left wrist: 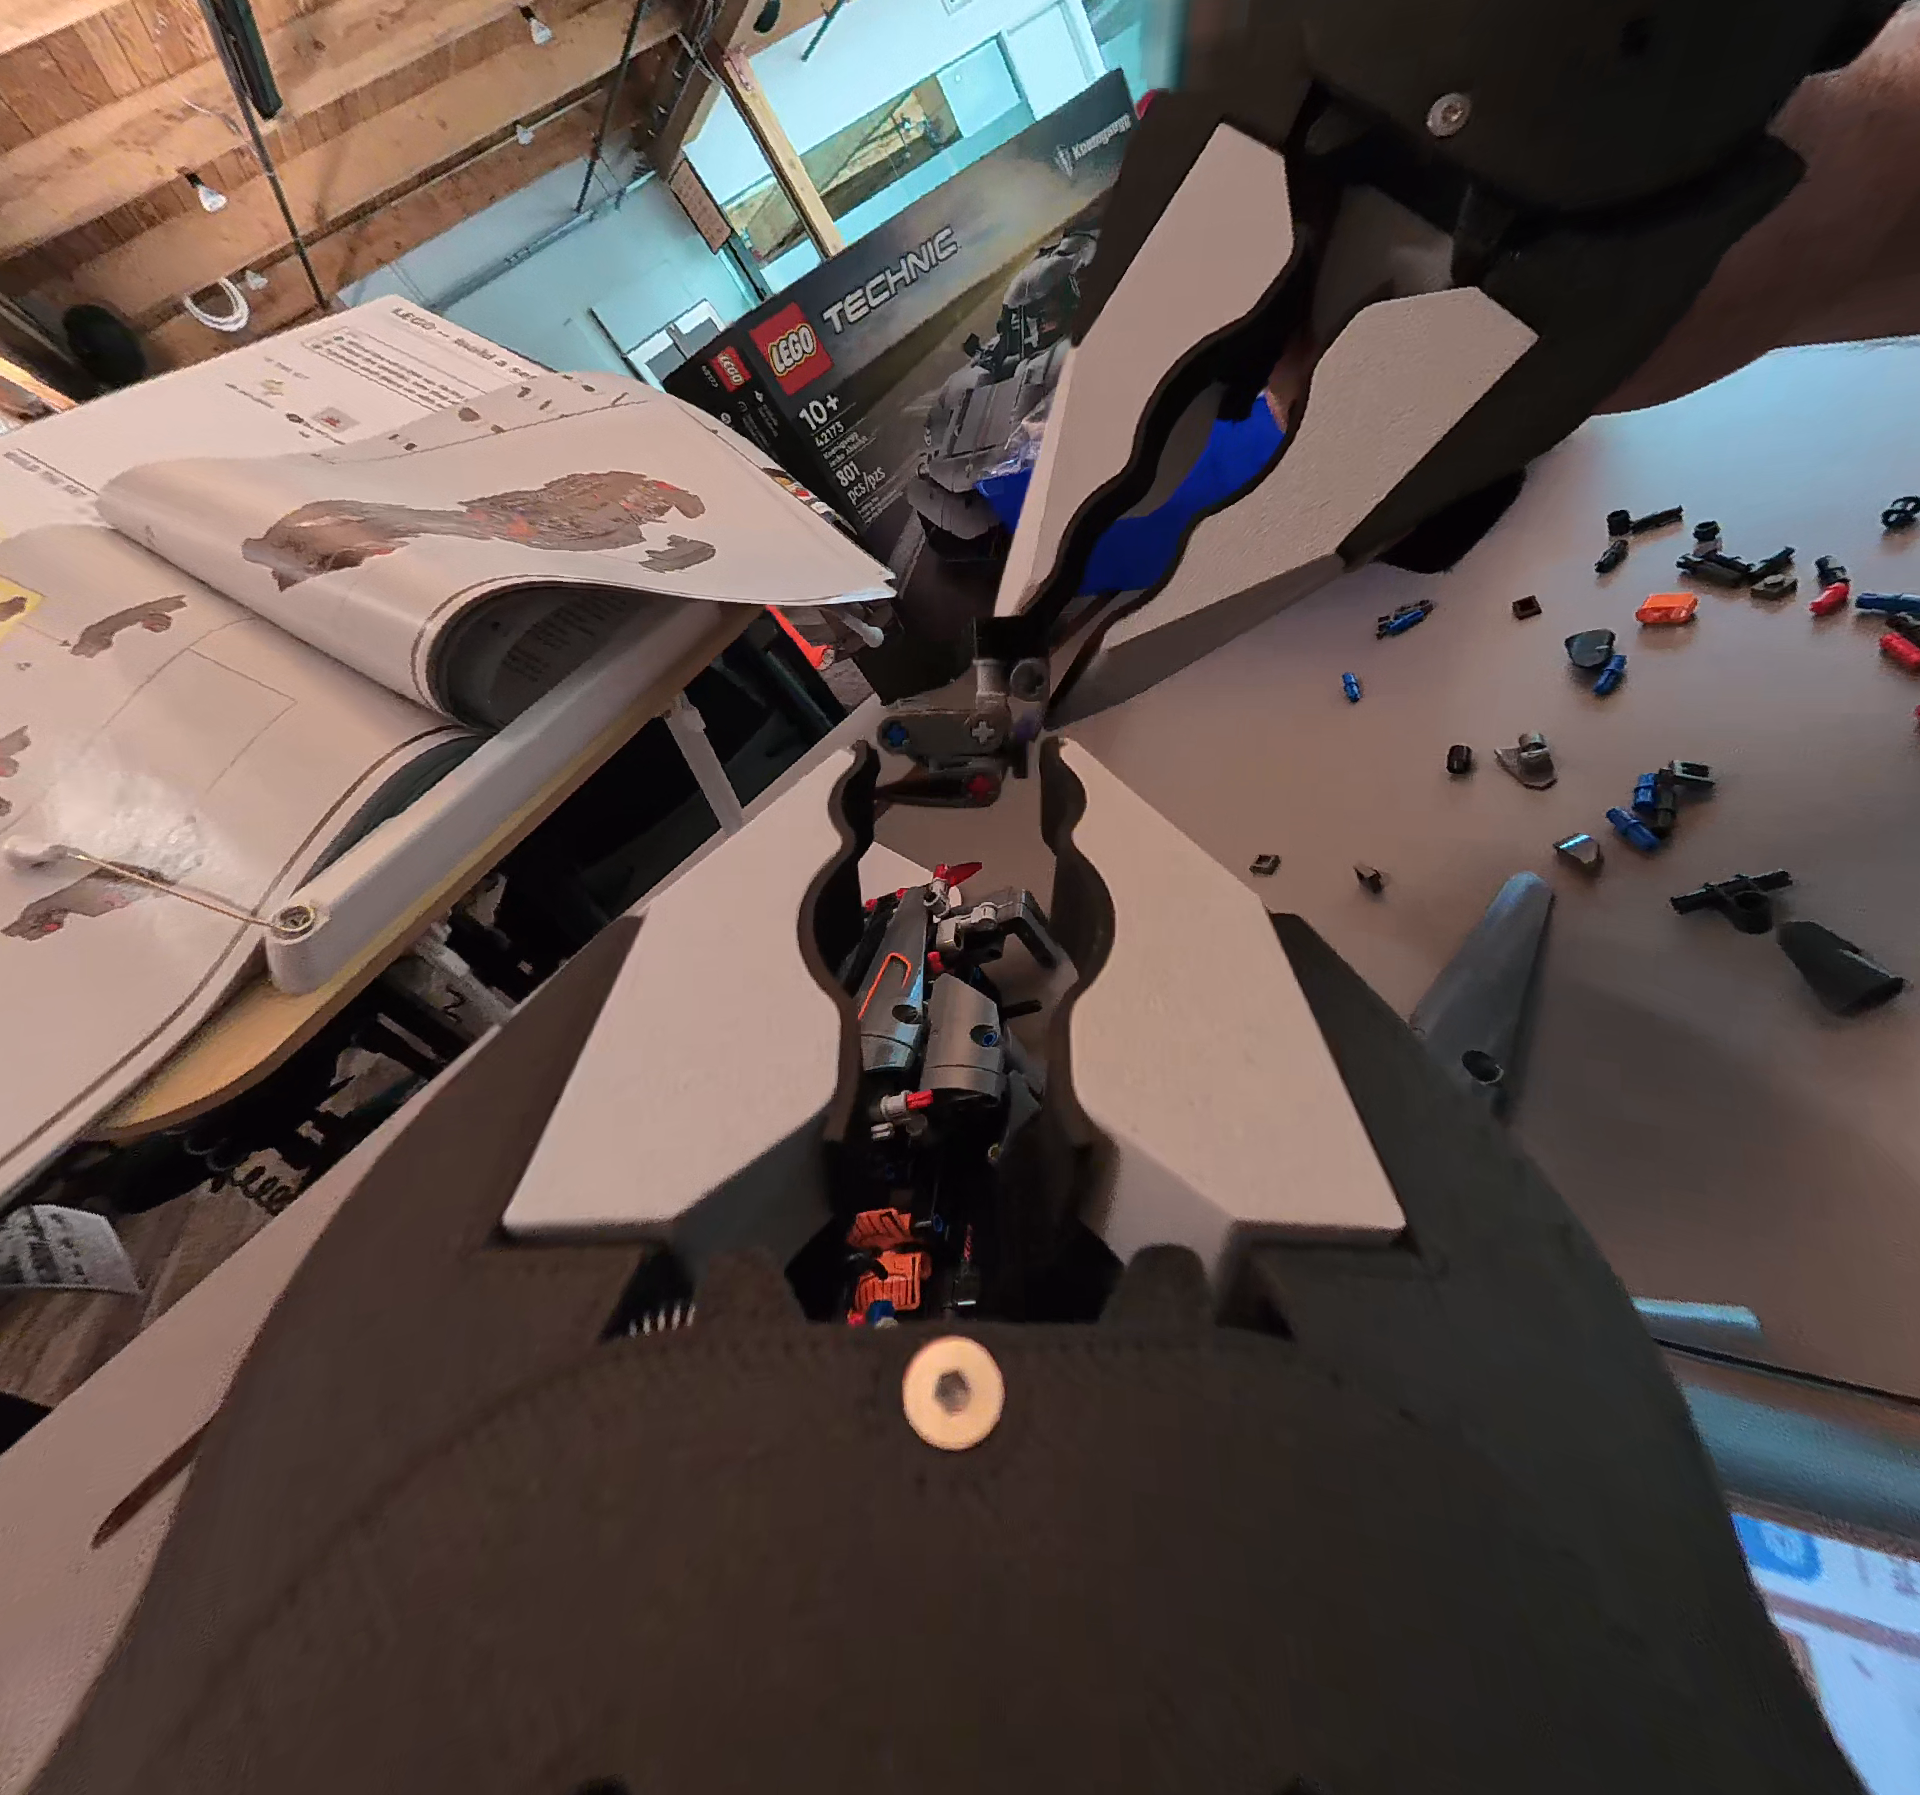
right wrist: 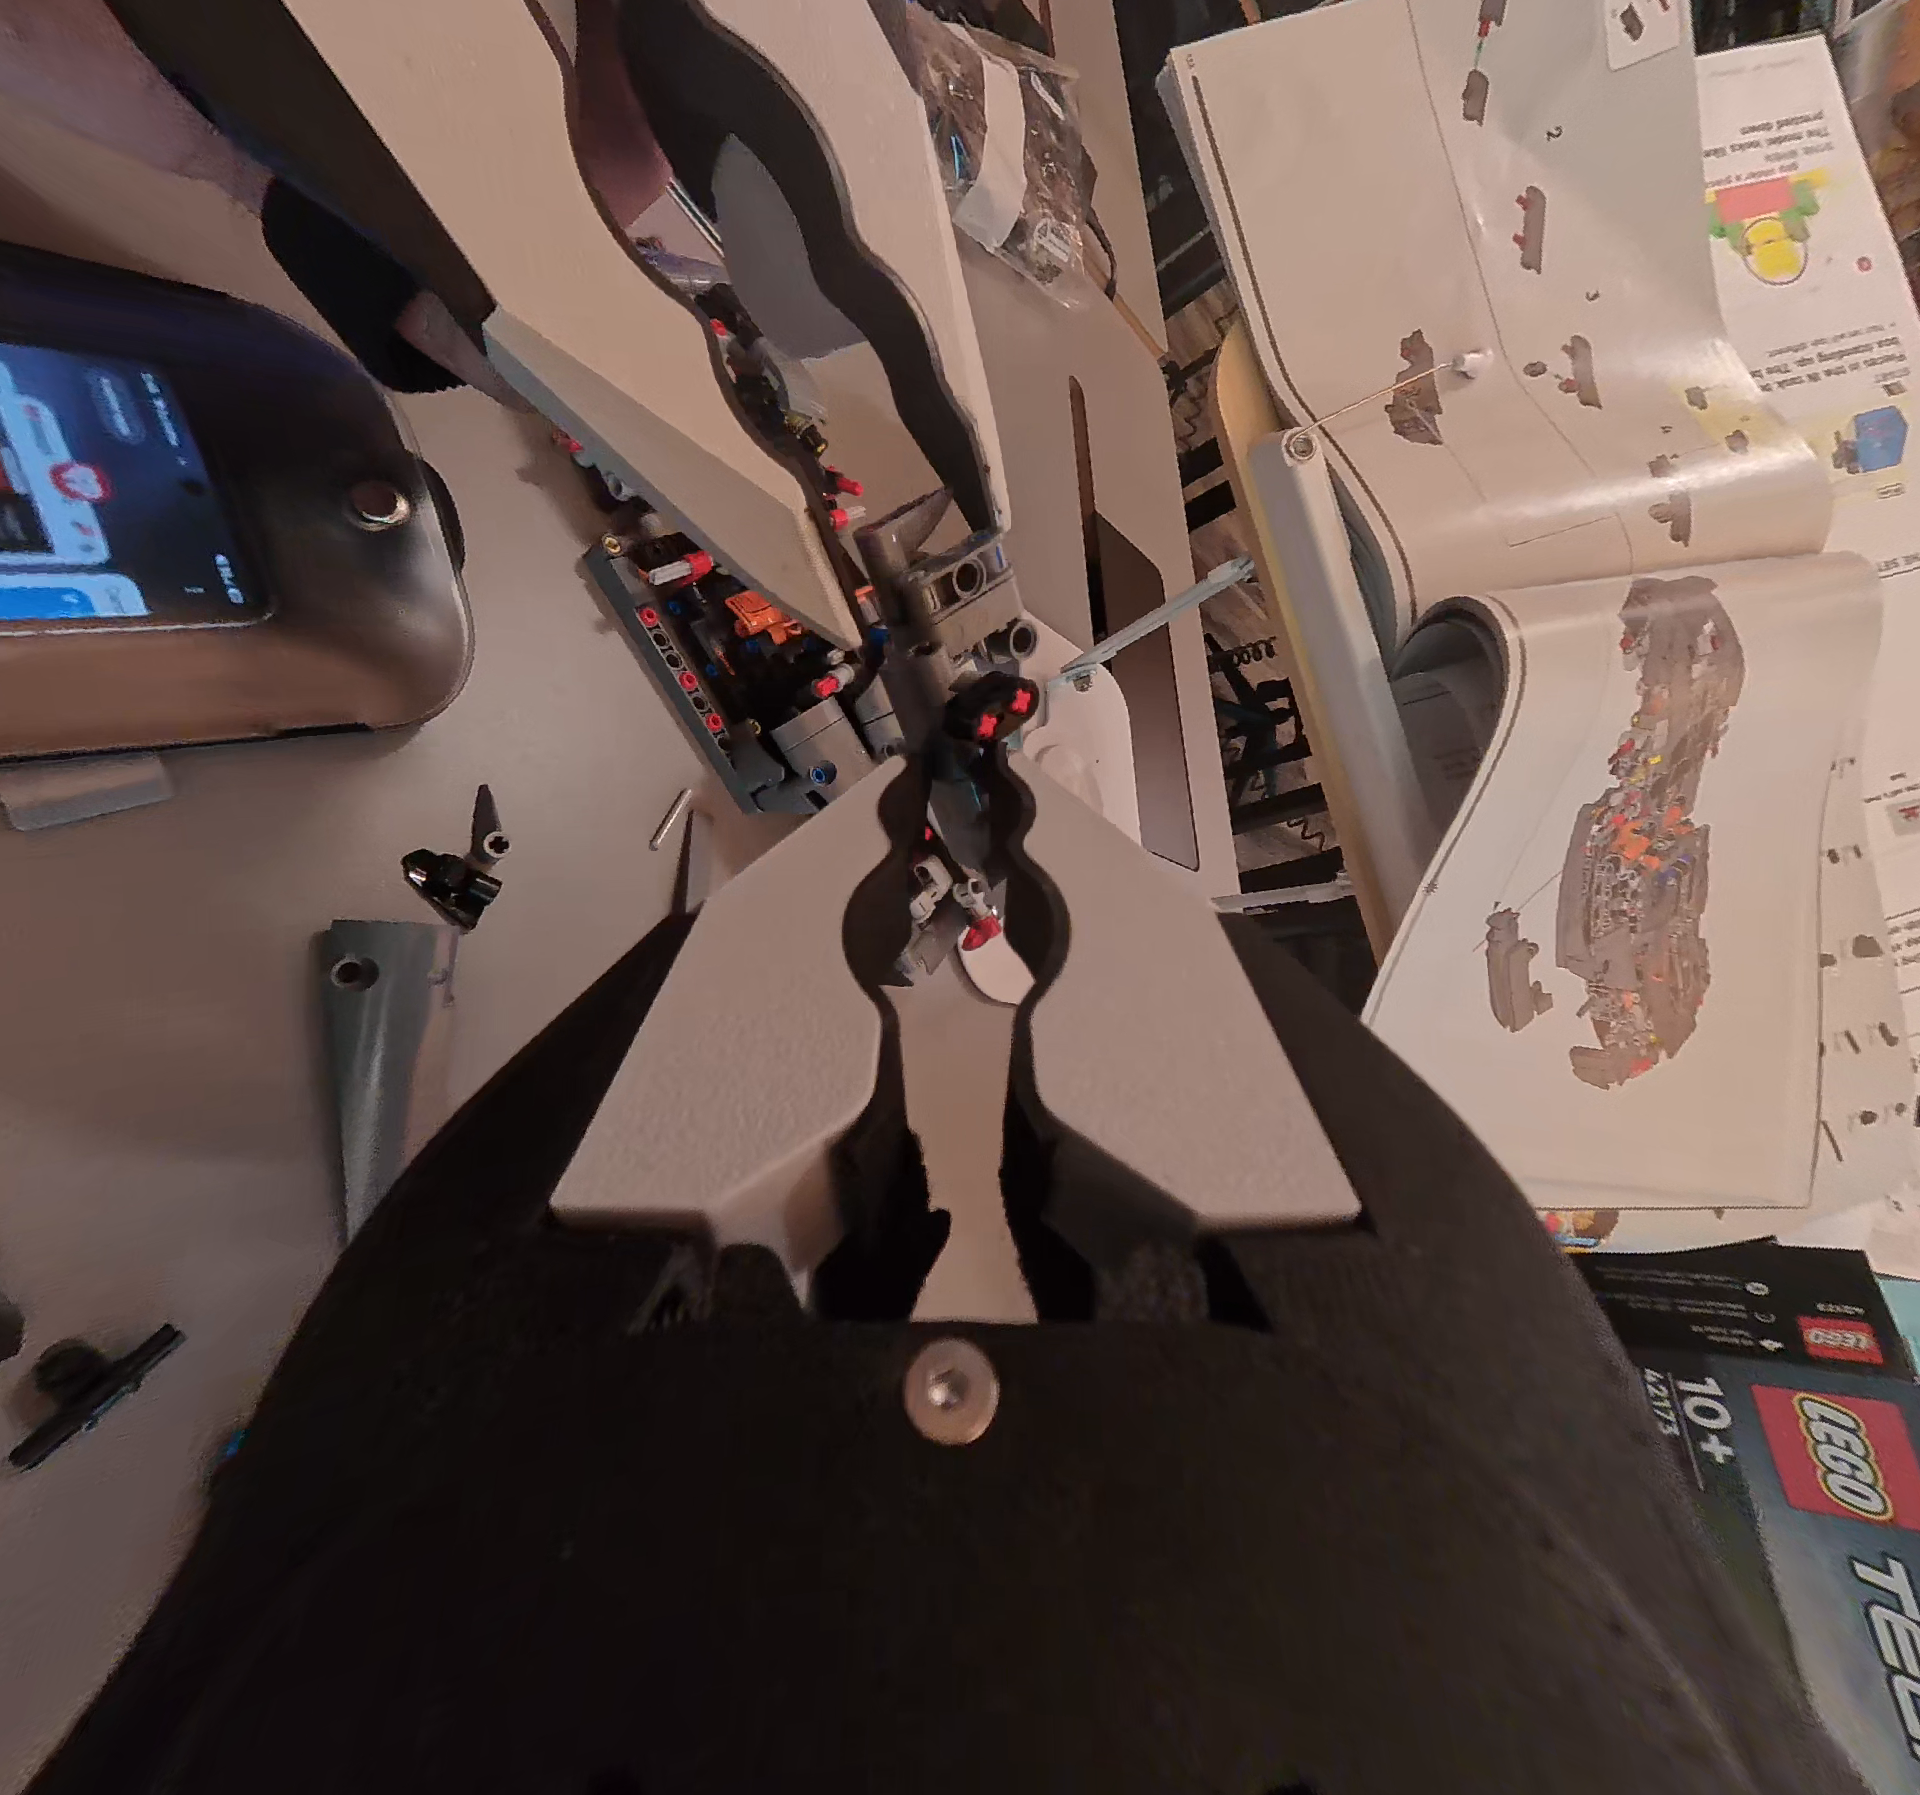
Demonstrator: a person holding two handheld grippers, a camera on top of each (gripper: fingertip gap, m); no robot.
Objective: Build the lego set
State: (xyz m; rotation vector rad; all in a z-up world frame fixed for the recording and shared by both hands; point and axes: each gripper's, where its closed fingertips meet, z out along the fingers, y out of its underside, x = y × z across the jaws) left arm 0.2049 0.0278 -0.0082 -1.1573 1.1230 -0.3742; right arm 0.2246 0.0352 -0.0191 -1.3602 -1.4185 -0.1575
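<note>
On the left, an instruction booklet (left wrist: 343,602) lay open on a stand, its glossy pages curling. Beside it leaned the dark cardboard box (left wrist: 883,374) of the set.

In the middle, both tongs met over one small grey and black sub-assembly (left wrist: 956,737) with red cross-shaped pin ends. The left tongs (left wrist: 951,758) were pinched onto its lower part, and the right tongs (right wrist: 961,758) looked closed on its black end piece, though their matte white fingers hid the exact contact. Below them the half-built model (left wrist: 935,1007), a dense frame of grey beams, orange panels and blue pins, rested on the smooth pale worktop (left wrist: 1299,706).

To the right, loose pieces (left wrist: 1652,789) were scattered on the worktop: blue and red pins, black connectors and a tapered grey panel.

The risk, as I judged it, was twisting: two opposed grips on hard, slick plastic could pop a pin loose or let the sub-assembly slip and drop onto the model.
</note>
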